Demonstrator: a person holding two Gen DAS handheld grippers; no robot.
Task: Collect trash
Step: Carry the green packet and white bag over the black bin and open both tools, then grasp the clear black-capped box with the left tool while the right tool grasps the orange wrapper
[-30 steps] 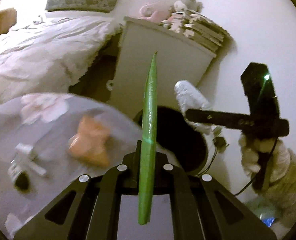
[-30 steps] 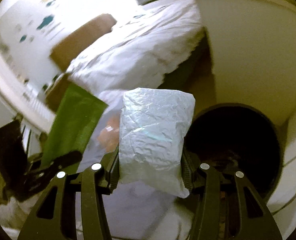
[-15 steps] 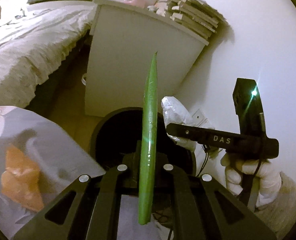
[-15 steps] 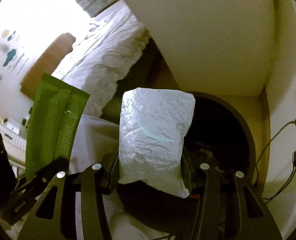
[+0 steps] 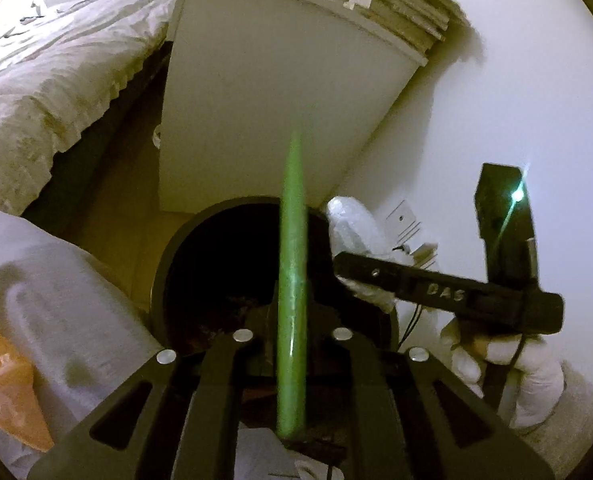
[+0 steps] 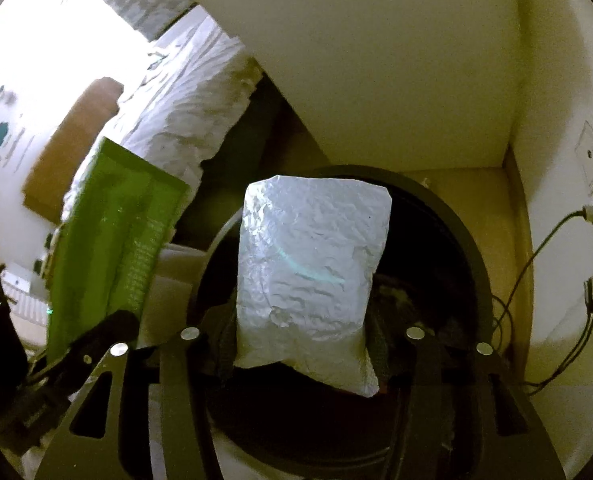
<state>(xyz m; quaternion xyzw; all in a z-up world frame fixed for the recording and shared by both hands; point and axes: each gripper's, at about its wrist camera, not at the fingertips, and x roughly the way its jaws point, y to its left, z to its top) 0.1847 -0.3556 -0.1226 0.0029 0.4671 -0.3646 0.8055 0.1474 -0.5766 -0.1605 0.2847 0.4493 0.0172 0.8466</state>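
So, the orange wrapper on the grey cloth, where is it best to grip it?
Probably its pointed lower corner, from above, pinching across the tip. The orange wrapper lies flat and crumpled on the grey cloth, so only a jutting corner offers something to close on.

Between the right gripper's jaws, the crumpled silver foil pouch (image 6: 310, 276) looks wrinkled and shiny; left of it, the flat green plastic packet (image 6: 116, 248) looks glossy.
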